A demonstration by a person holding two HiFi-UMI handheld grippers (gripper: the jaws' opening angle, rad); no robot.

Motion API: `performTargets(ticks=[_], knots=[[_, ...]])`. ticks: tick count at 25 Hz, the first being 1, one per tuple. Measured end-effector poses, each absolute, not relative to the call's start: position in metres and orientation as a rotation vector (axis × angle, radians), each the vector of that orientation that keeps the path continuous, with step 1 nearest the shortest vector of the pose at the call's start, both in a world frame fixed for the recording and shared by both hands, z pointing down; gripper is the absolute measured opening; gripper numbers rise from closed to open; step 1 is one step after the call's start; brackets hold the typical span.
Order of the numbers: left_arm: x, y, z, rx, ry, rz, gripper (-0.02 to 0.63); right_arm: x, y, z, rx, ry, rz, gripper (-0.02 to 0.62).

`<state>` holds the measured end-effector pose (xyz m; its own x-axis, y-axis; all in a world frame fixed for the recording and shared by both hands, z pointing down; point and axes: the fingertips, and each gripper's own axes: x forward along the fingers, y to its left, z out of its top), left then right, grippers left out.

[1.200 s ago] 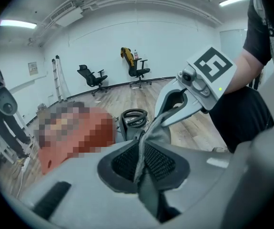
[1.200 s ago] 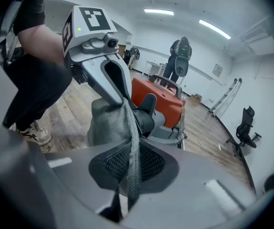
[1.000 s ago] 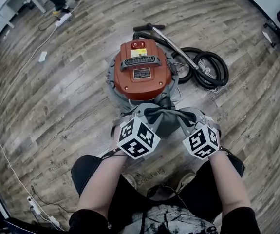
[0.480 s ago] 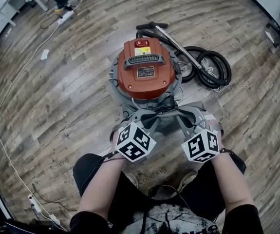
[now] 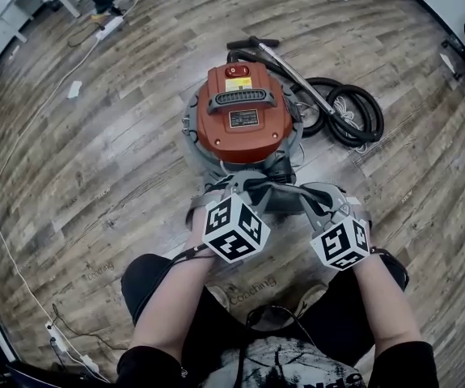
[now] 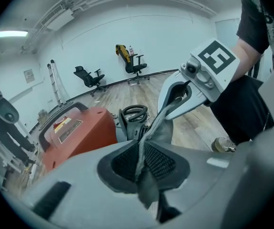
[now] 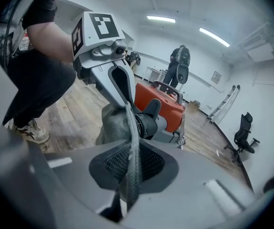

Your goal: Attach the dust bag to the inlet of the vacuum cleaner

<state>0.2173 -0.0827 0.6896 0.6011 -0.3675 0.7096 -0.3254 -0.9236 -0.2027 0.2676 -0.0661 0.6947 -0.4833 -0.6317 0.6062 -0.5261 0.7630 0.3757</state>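
While left tongs (image 6: 141,159), jaws just easing open, and right tongs (image 7: 129,163) pinch dust bag (image 5: 268,196) at vacuum cleaner (image 5: 243,124) inlet (image 7: 148,124) | risk: loosened cloth slips out

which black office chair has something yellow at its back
The right-hand black office chair; the left one, nearer the folding ladder, shows no yellow.

Bright ceiling strips (image 7: 214,37) light evenly; heavy fisheye warping, dark corners.
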Motion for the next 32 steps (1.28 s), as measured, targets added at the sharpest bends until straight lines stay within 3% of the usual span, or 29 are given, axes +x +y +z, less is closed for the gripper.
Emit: performTargets(ticks=[32], knots=[[0.218, -0.071, 0.686, -2.849, 0.569, -1.167, 0.029, 0.271, -0.089, 0.697, 0.912, -2.162, -0.117, 0.021]])
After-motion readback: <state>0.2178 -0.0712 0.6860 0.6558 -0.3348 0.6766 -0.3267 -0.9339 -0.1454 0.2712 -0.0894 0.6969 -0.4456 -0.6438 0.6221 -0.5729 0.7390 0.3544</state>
